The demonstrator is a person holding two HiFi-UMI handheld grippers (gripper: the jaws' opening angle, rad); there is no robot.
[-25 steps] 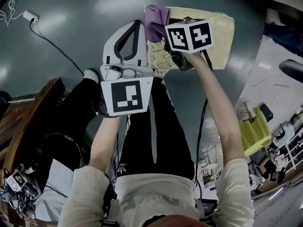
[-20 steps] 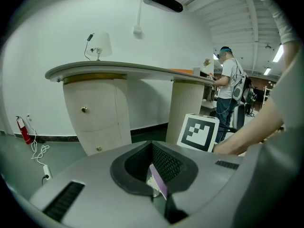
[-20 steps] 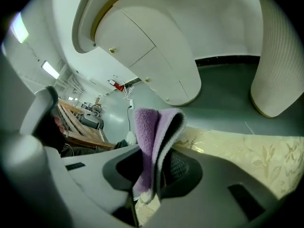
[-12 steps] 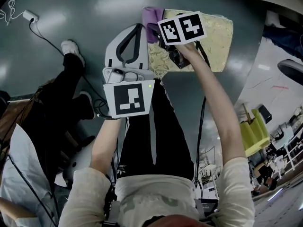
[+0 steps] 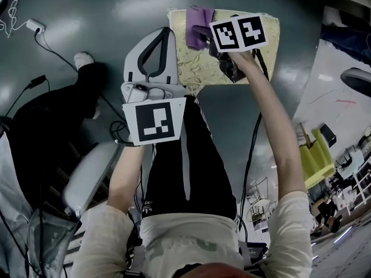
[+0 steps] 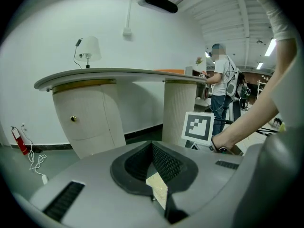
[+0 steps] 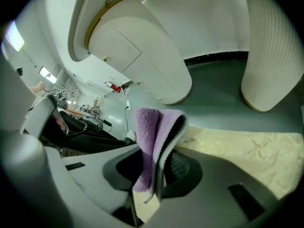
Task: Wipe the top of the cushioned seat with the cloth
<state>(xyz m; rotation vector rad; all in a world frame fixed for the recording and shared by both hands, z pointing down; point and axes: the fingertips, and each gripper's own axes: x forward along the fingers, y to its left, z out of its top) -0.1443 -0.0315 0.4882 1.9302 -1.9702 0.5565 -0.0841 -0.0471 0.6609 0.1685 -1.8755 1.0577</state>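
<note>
Right gripper (image 5: 206, 38) has dragged the cloth (image 5: 197, 21) off the seat's (image 5: 255, 62) 9 o'clock edge. The cloth now lies fully on top, shifted toward 3 o'clock along the 12 o'clock edge. Bystander's shoe (image 5: 84, 59) has stepped away from the left gripper (image 5: 167, 32), out toward 9 o'clock. A grey rounded panel (image 5: 93, 175) has come into sight at 8 o'clock.
</note>
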